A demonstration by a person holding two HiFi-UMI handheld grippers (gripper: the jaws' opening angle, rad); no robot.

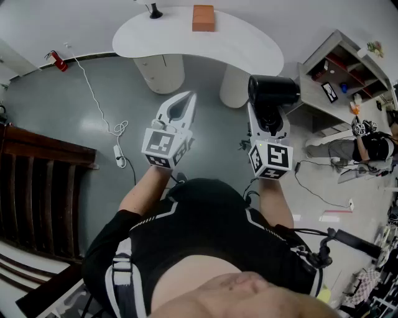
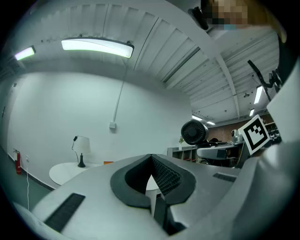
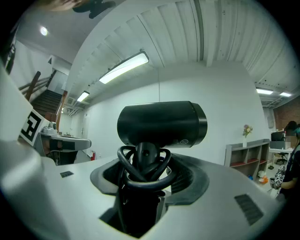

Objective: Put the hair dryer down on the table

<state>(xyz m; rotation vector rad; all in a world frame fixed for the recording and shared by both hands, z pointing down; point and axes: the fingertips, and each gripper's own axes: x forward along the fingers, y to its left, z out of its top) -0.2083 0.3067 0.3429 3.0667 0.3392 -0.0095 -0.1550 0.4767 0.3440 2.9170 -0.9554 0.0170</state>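
Observation:
A black hair dryer [image 1: 272,93] stands upright in my right gripper [image 1: 266,123], barrel on top. In the right gripper view the jaws are shut on the hair dryer [image 3: 161,124] by its handle, with the black cord [image 3: 143,171] looped around it. My left gripper [image 1: 177,112] is held at the same height to the left; its jaws are shut with nothing between them [image 2: 151,180]. The white curved table [image 1: 249,46] lies ahead, beyond both grippers. From the left gripper view the hair dryer [image 2: 193,132] shows its rear grille at the right.
On the table stand an orange box [image 1: 203,18] and a small black lamp [image 1: 153,10]. A white cable with a power strip [image 1: 117,151] runs across the grey floor at left. Wooden stairs [image 1: 37,186] sit far left, shelving [image 1: 339,77] and a seated person [image 1: 367,146] at right.

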